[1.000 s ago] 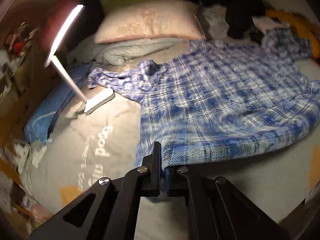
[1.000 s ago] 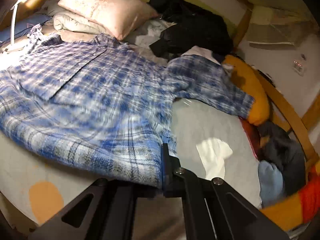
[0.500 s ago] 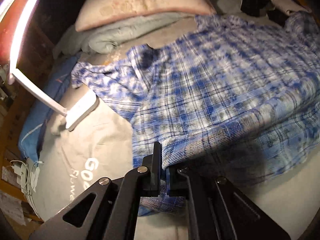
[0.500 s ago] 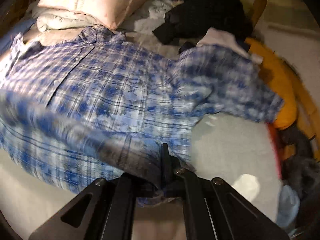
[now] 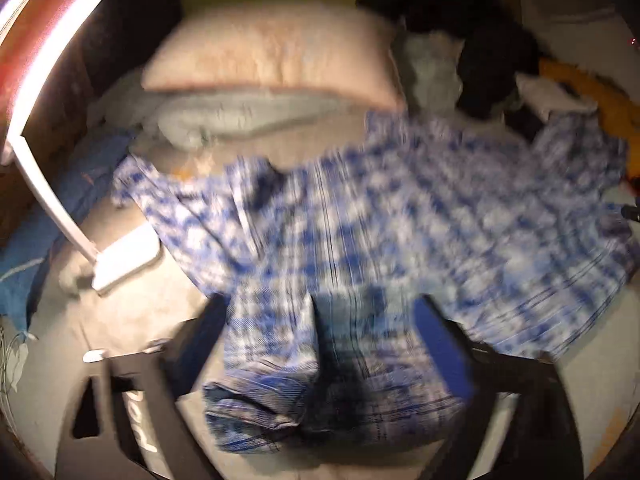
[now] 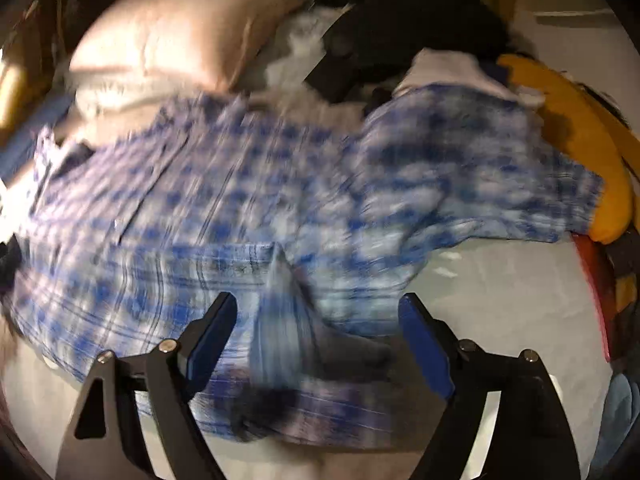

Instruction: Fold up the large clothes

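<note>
Across the bed [image 5: 132,312] the blue plaid shirt [image 5: 420,216] lies spread with its collar toward the pillow [image 5: 268,48], and its hem end sits bunched between the splayed fingers of both tools. The left gripper [image 5: 320,320] stands with its jaws wide apart, nothing pinched, and the right gripper [image 6: 316,320] is just as wide, the cloth heaped loosely in the gap (both views are badly smeared, so fine creases can't be read). To my eye the bottom fold is only roughly laid, and that's where trouble could start: the doubled hem looks lumpy and uneven, so any later fold built on it may come out crooked. Loose fabric draped over the finger pads could snag and drag the fold out of place when the tools pull away. The desk lamp [image 5: 120,260] stands right beside the left sleeve, so a careless sweep could knock it over, and the far sleeve rests near the dark clothes pile [image 6: 400,20], where it could tangle.
</note>
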A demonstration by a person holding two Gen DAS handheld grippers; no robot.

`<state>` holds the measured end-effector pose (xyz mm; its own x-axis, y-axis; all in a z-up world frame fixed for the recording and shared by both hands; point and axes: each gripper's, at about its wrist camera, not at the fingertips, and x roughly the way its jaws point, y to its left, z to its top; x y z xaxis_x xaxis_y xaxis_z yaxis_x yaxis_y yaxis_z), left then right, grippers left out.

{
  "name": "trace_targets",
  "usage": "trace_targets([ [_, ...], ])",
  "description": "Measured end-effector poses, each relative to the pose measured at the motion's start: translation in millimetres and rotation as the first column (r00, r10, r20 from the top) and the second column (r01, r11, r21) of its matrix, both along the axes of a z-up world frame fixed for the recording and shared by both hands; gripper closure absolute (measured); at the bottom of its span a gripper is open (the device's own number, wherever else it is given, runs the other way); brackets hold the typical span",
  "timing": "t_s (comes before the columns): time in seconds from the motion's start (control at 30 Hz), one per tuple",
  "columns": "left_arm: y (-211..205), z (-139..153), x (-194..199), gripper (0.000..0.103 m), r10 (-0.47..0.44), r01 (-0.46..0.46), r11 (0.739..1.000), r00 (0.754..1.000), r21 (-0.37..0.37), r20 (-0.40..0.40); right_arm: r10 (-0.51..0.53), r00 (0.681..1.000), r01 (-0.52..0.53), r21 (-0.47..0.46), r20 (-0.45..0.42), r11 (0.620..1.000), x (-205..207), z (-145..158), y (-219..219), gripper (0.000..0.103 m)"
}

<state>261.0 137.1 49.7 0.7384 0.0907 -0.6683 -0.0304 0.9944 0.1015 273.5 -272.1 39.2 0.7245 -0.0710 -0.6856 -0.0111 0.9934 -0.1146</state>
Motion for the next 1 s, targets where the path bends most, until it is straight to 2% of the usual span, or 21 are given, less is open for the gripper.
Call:
trace_targets([
  [0.07,0,13,-10,0.000,0.001,-0.002,1.000,0.999,0.010,0.052,-0.036,0.999,0.036,0.016,0.027,0.999,-9,8,-12,0.001],
  [0.13,-2,22,-17,0.000,-0.012,0.008,0.999,0.997,0.048,0.079,-0.054,0.998,0.053,0.042,0.038,0.998,-18,15,-24,0.001],
  [0.2,7,27,-21,0.000,0.019,-0.022,0.999,0.995,0.037,0.093,-0.085,0.995,0.082,0.055,0.049,0.995,-26,20,-37,0.001],
  [0.3,23,26,-24,0.000,0.049,-0.047,0.999,0.997,-0.027,0.066,-0.127,0.990,0.124,0.066,0.054,0.990,-35,24,-54,0.001],
  [0.4,28,18,-24,0.000,0.059,-0.059,0.998,0.997,0.001,0.055,-0.112,0.993,0.107,0.097,0.040,0.989,-35,27,-64,0.001],
  [0.57,31,10,-32,0.000,0.079,-0.080,0.997,0.996,0.023,0.036,-0.108,0.994,0.105,0.091,0.023,0.990,-34,21,-62,0.001],
  [0.67,21,19,-46,0.000,0.053,-0.057,0.997,0.994,0.046,0.095,-0.088,0.995,0.080,0.130,0.053,0.988,-39,25,-58,0.001],
  [0.77,13,33,-61,0.000,0.028,-0.033,0.999,0.987,0.027,0.158,-0.077,0.993,0.065,0.130,0.092,0.989,-48,33,-50,0.001],
  [0.87,8,42,-69,0.000,0.018,-0.018,1.000,0.983,-0.001,0.182,-0.058,0.992,0.042,0.131,0.116,0.990,-56,40,-42,0.001],
  [1.0,5,46,-70,0.000,0.008,-0.010,1.000,0.983,0.008,0.185,-0.050,0.989,0.034,0.116,0.137,0.993,-63,45,-37,0.000],
])
